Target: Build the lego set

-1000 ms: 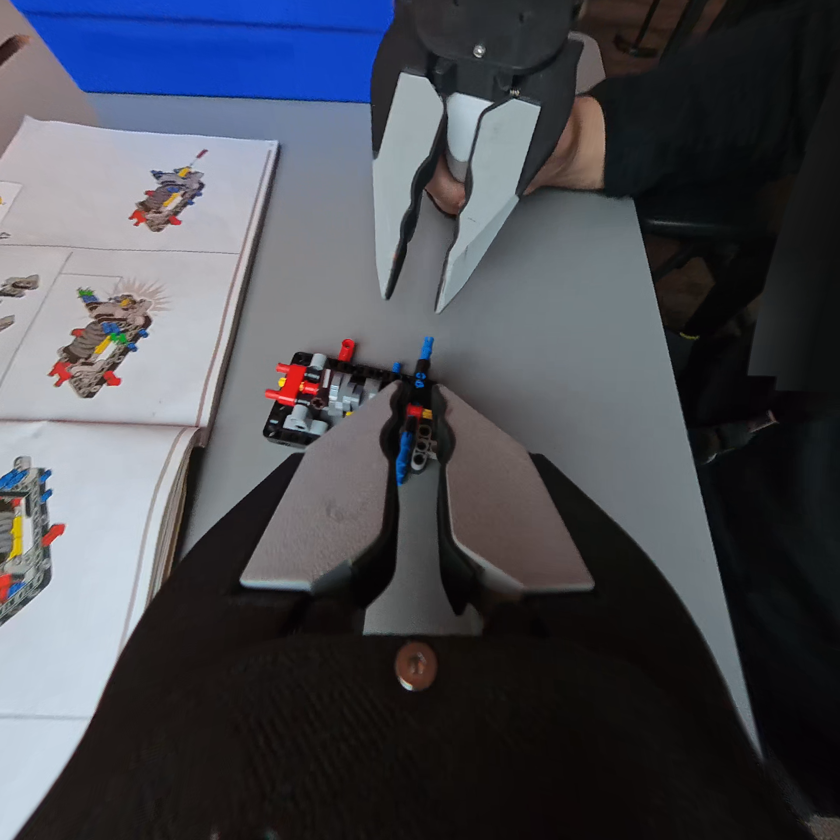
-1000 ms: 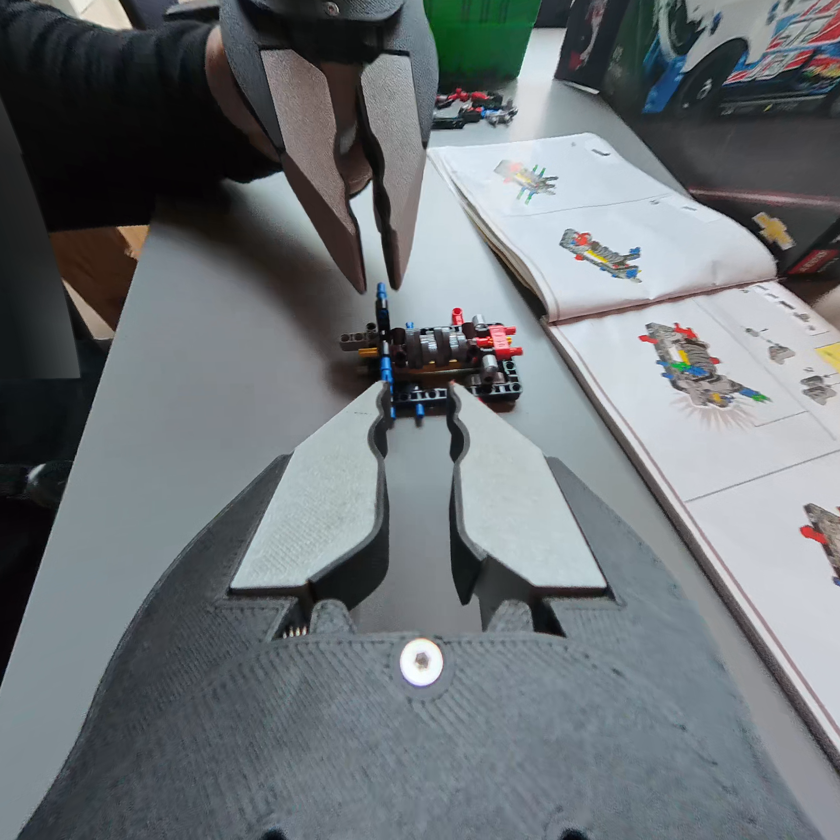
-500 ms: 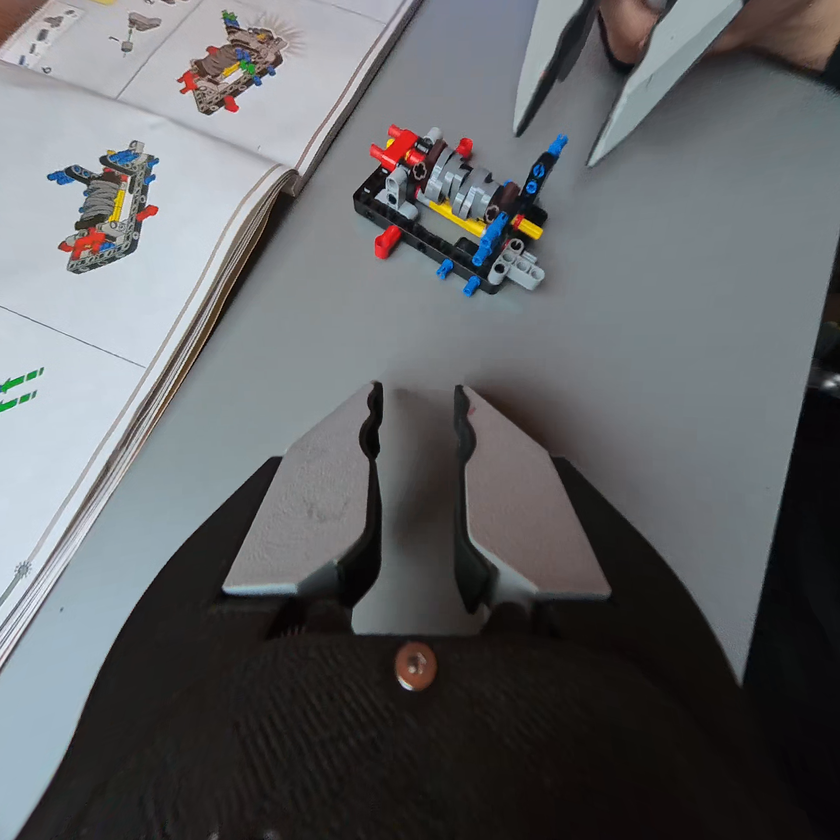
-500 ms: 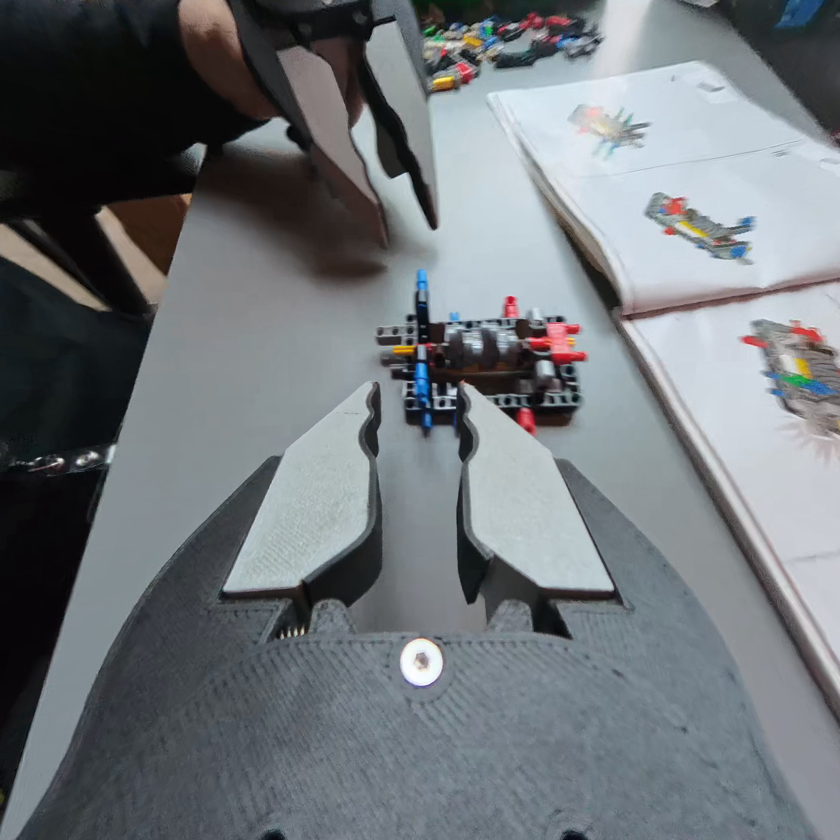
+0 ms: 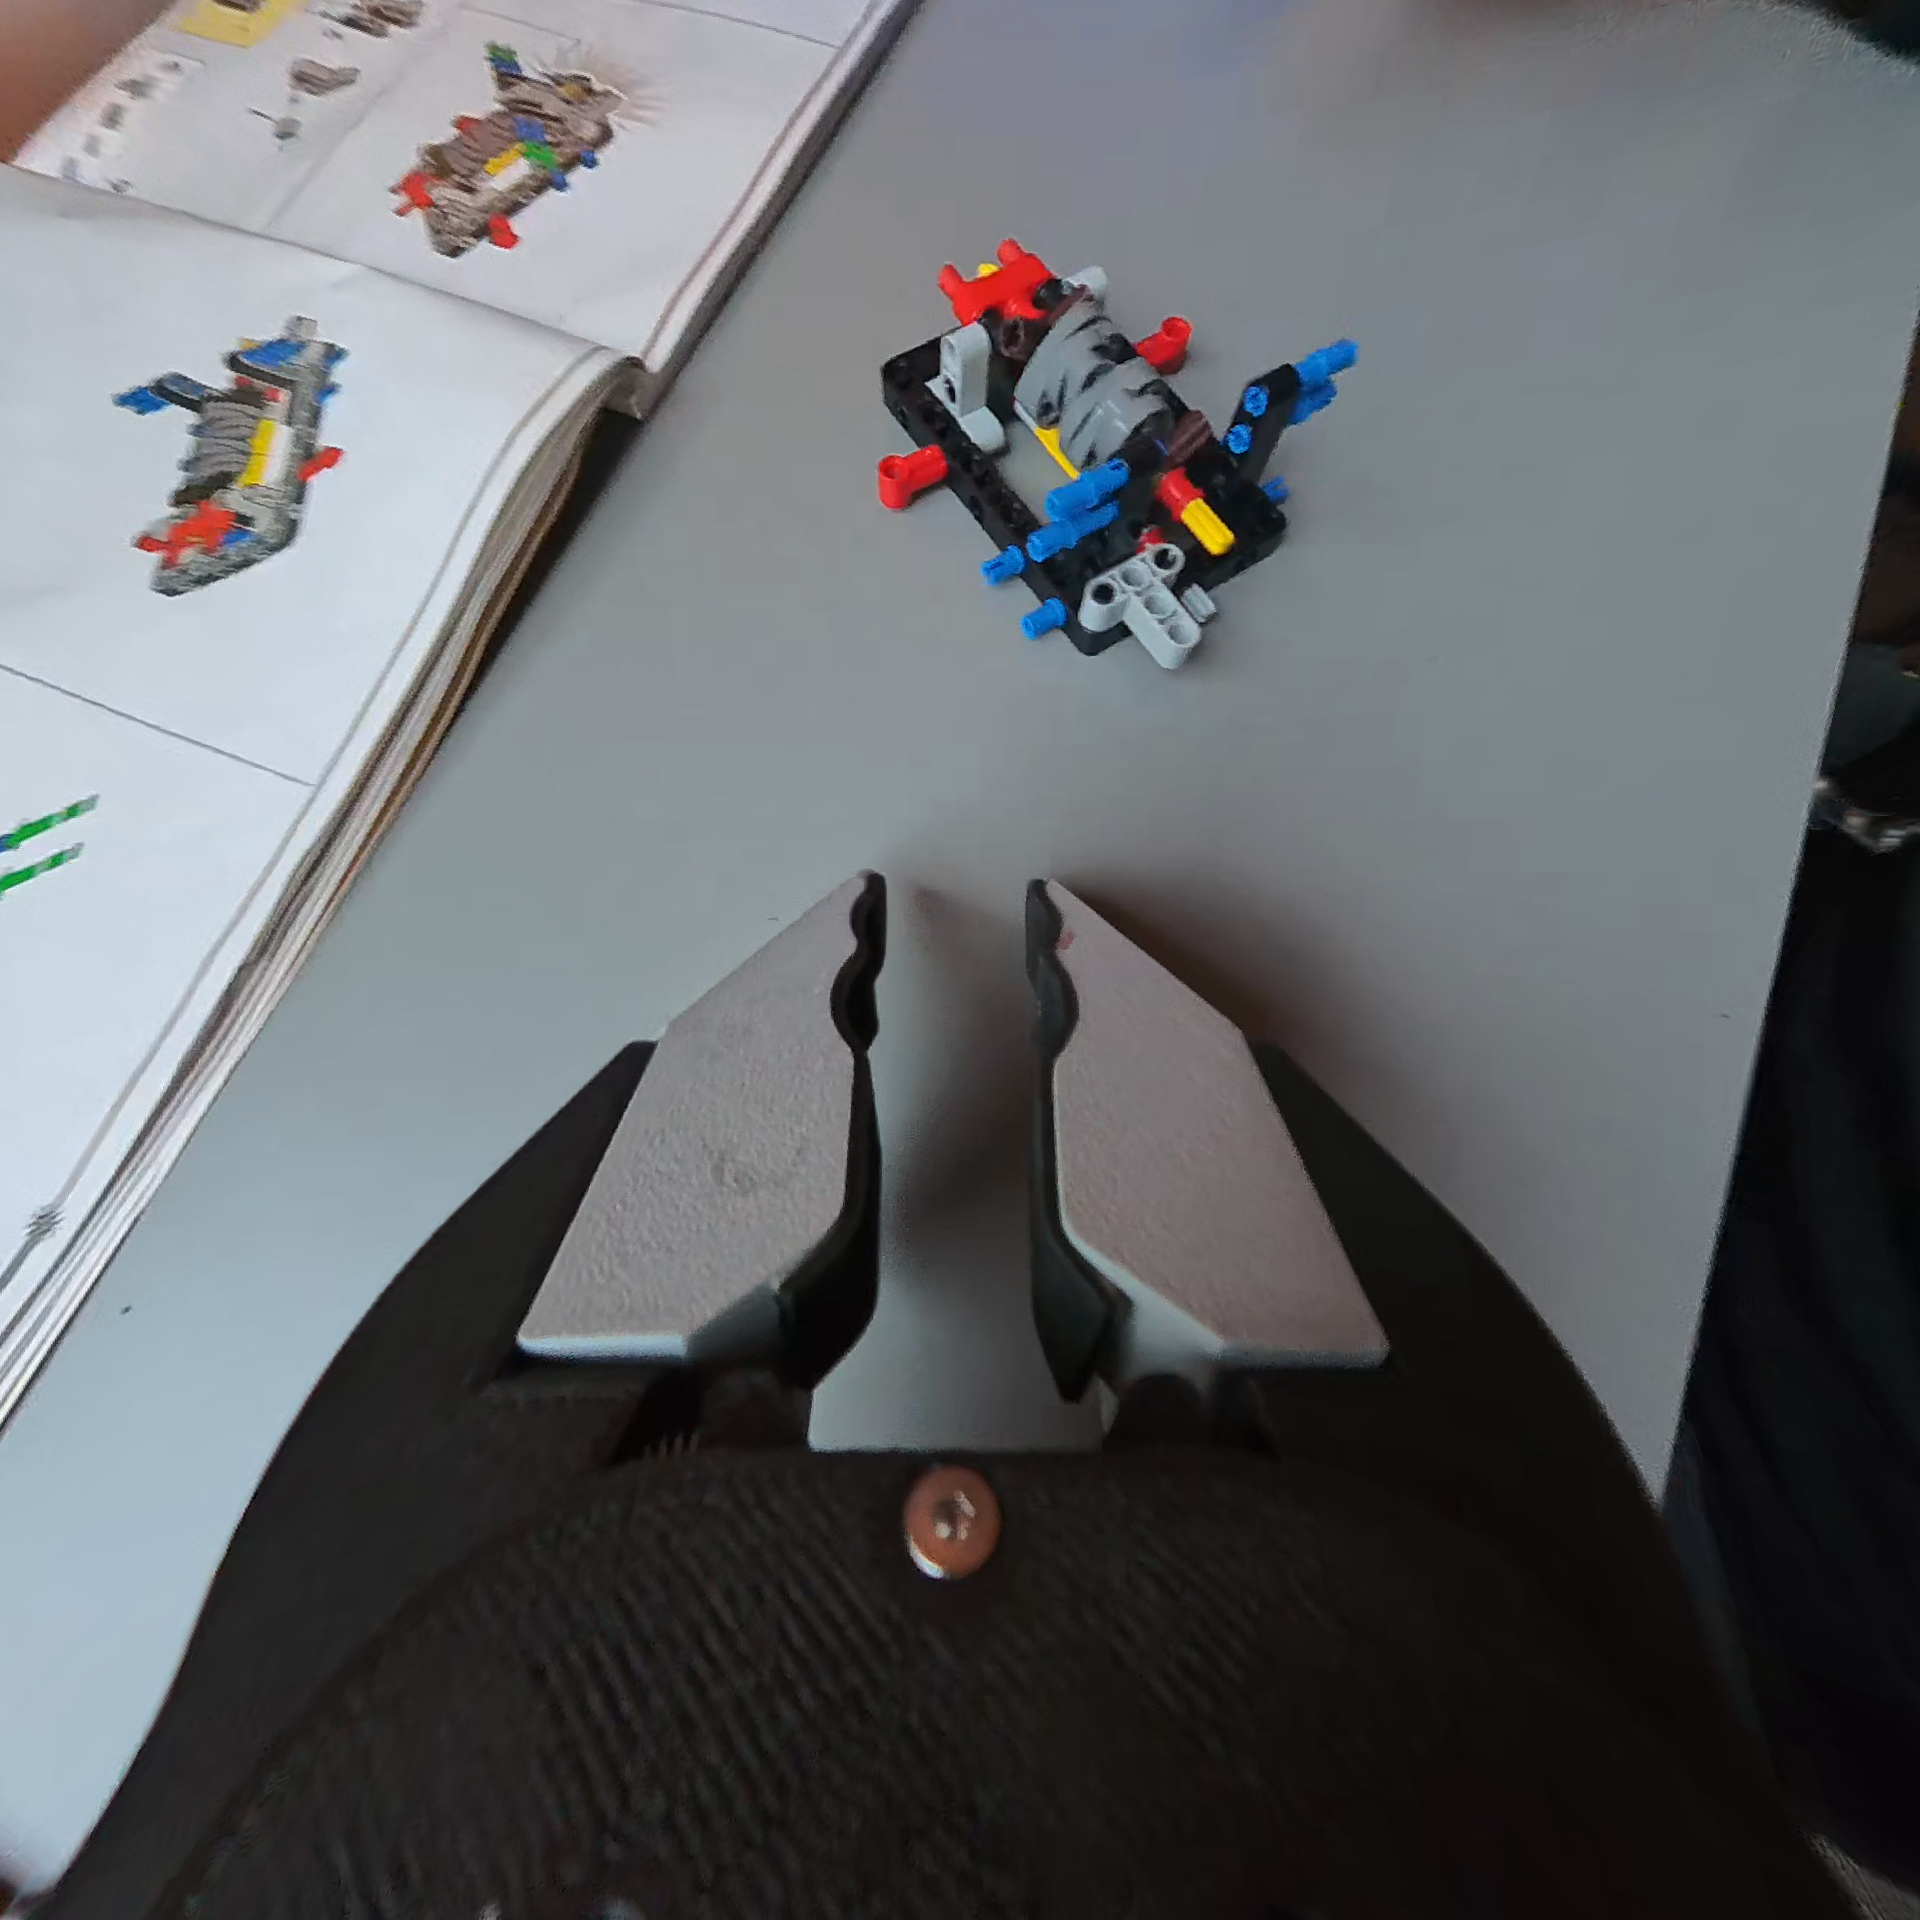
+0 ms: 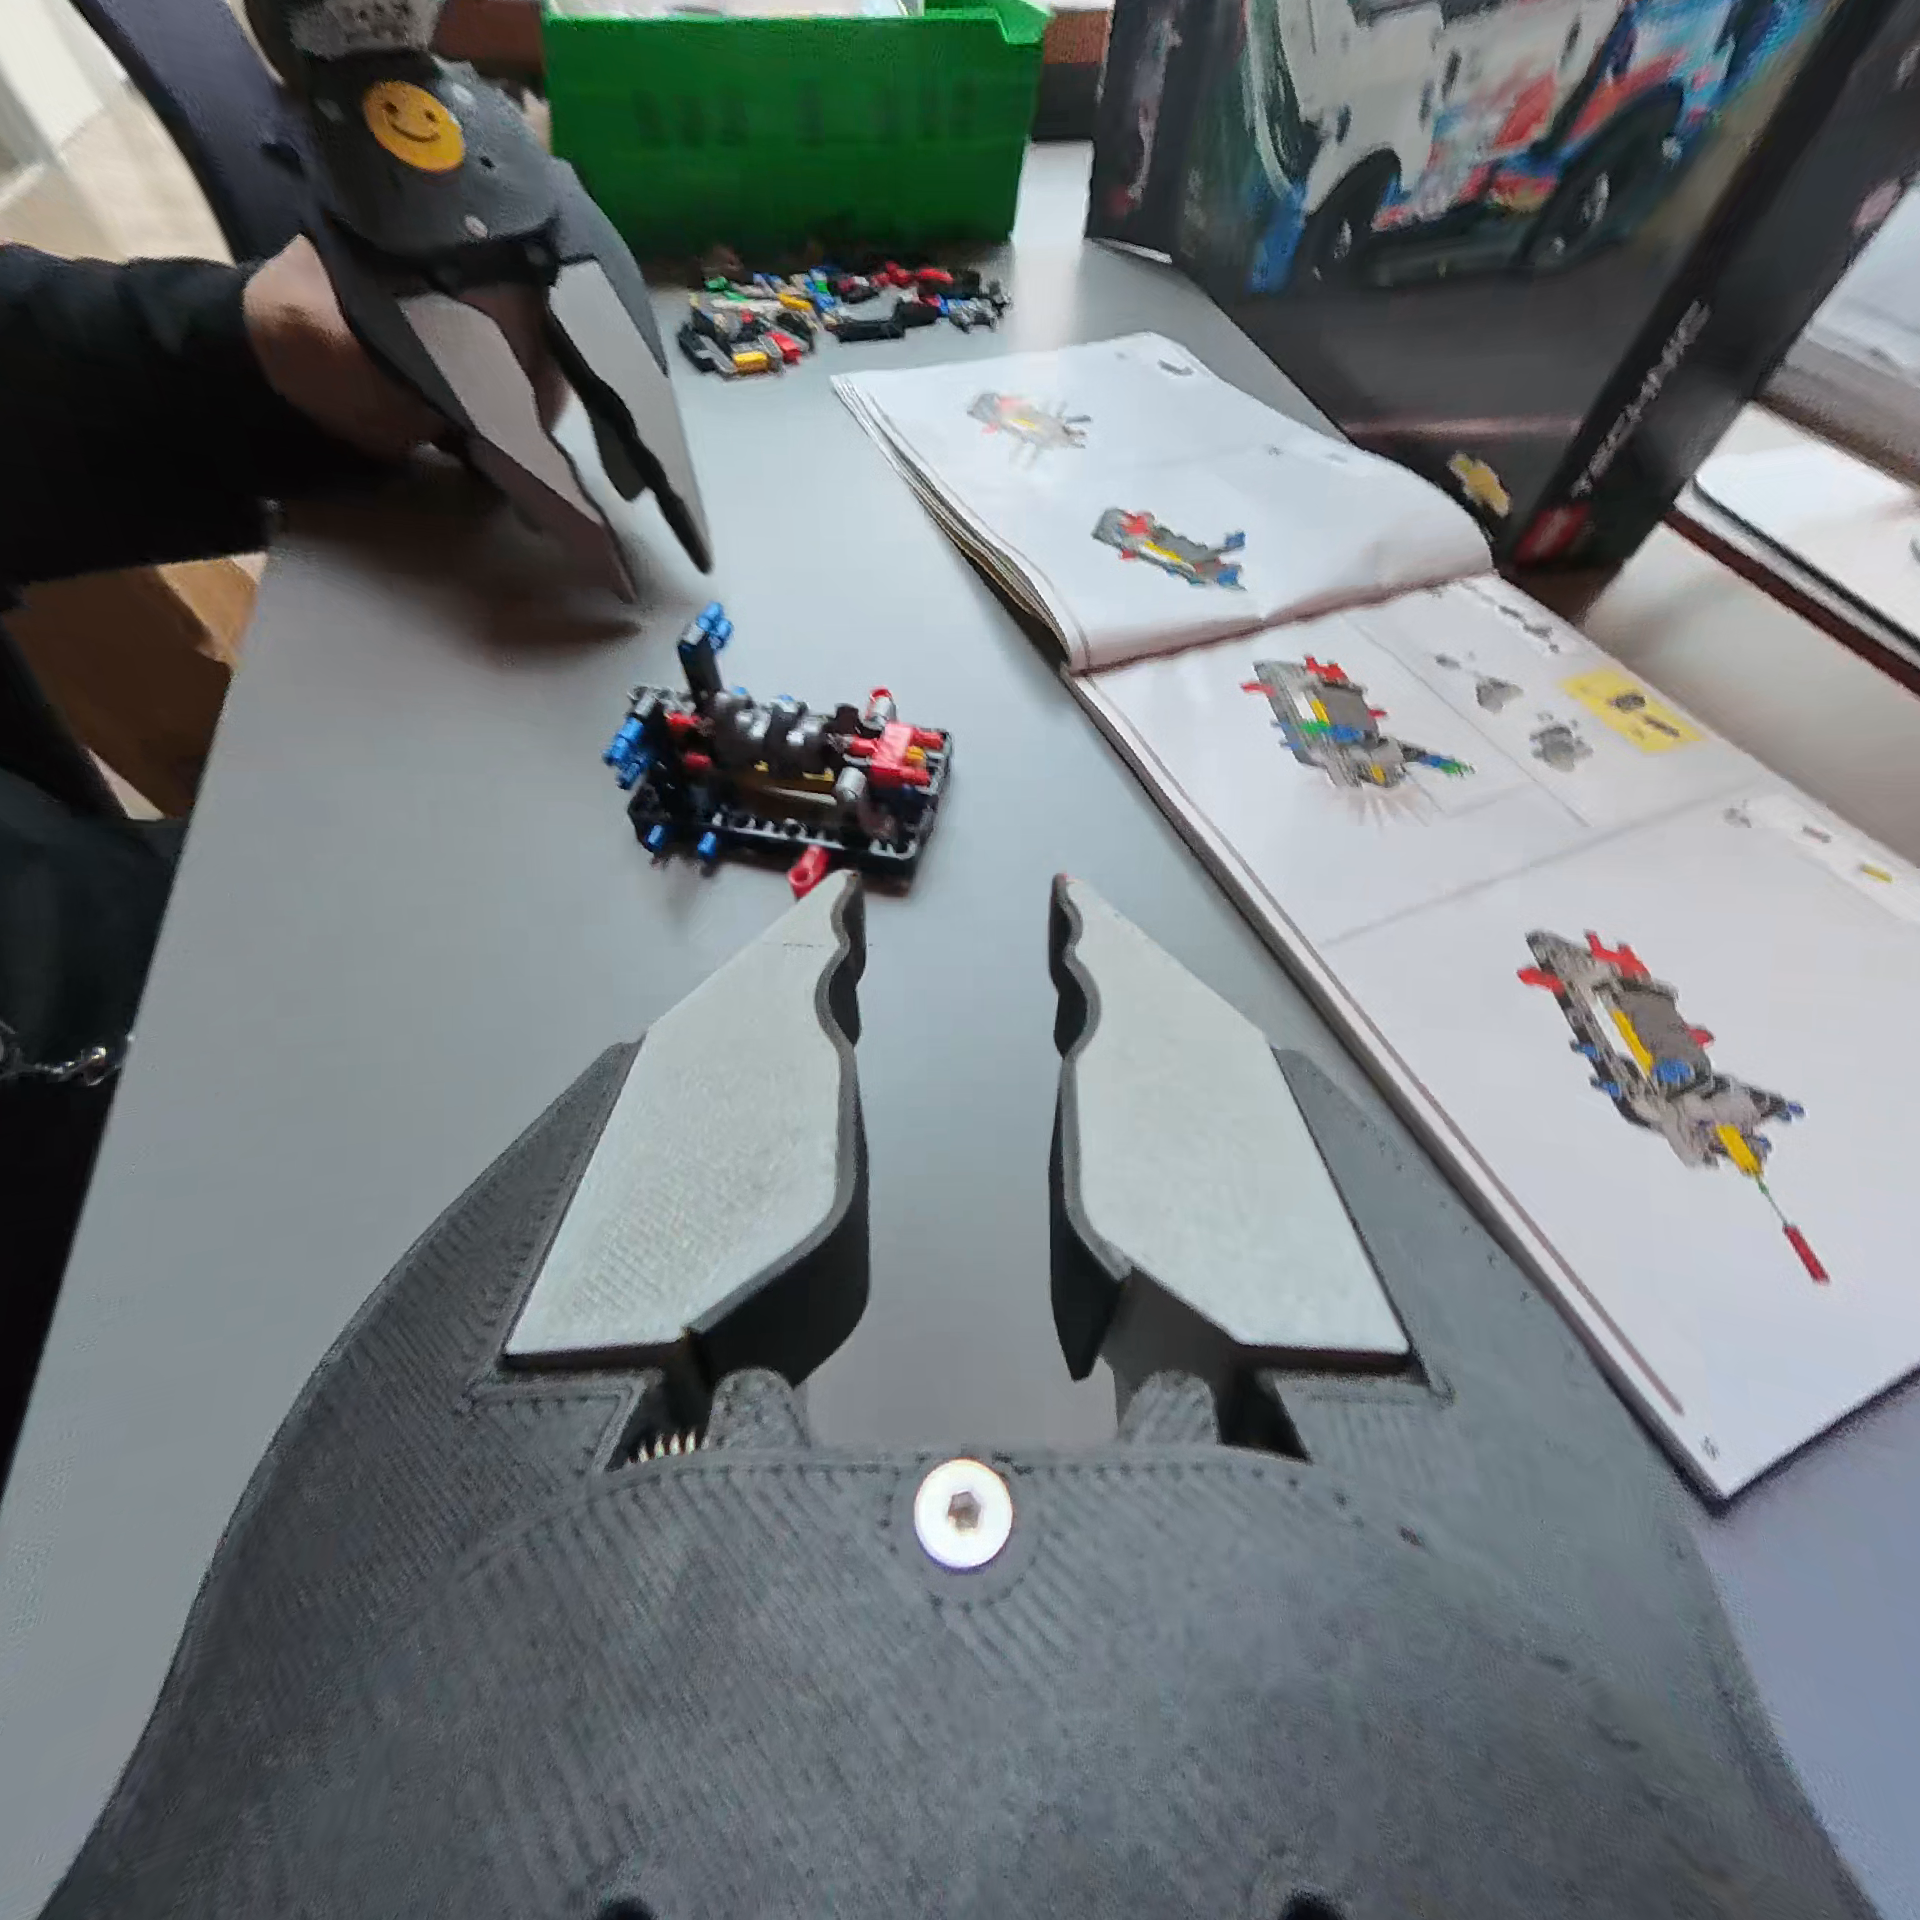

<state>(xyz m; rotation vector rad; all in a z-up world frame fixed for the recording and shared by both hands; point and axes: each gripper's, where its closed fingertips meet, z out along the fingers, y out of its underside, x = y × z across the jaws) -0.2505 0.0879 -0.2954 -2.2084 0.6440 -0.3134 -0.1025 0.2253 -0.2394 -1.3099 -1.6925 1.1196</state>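
The part-built lego assembly (image 5: 1101, 457), a black frame with grey gears and red, blue and yellow pins, lies on the grey table (image 5: 1455, 831). It also shows in the right wrist view (image 6: 779, 774). My left gripper (image 5: 956, 894) is open and empty, well back from the assembly. My right gripper (image 6: 951, 894) is open and empty, its left tip just short of the assembly's near edge. The left gripper also shows in the right wrist view (image 6: 670, 577), held by a hand beyond the assembly.
An open instruction booklet (image 5: 260, 436) lies beside the assembly, also in the right wrist view (image 6: 1455, 790). A pile of loose lego parts (image 6: 831, 312), a green bin (image 6: 790, 114) and the set's box (image 6: 1455, 208) stand at the far end. The table edge (image 5: 1829, 790) is near.
My left gripper let go of the assembly and pulled back from it. My right gripper also drew back, swung right and opened wider. The assembly now lies free on the table.
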